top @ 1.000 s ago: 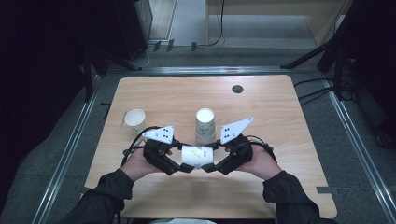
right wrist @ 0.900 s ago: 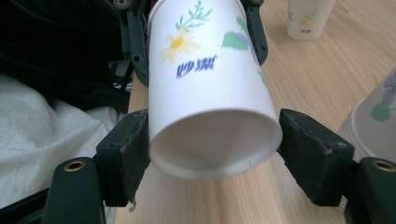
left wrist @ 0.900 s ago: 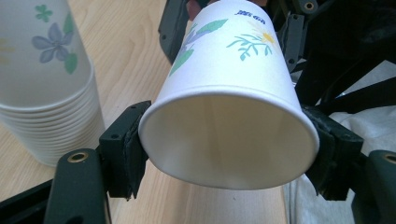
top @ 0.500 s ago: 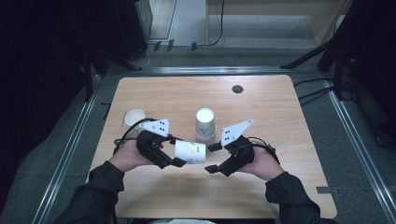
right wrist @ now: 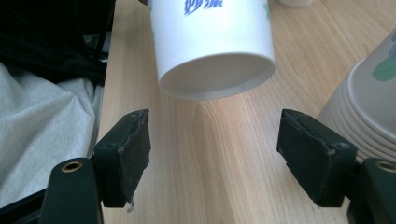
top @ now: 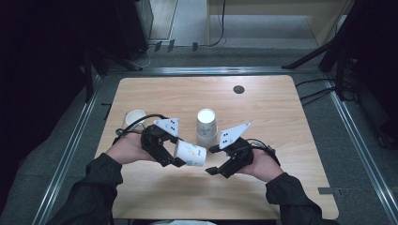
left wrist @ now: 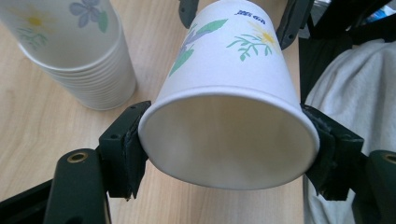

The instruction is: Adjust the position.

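Now, from the high view: paper cup [top: 190, 153] on its side above the table [top: 281, 108], clamped at the rim by left gripper [top: 170, 157], lifted away from right gripper [top: 212, 160], whose jaws have just been opening and stand apart, empty. So handover looks done; probably ready for placing.

From left gripper view: thin white paper, flower print, round rim slightly pressed between pads; cup stack [left wrist: 70, 51] beside.

From right gripper view: cup base just ahead, recessed; wood grain smooth.
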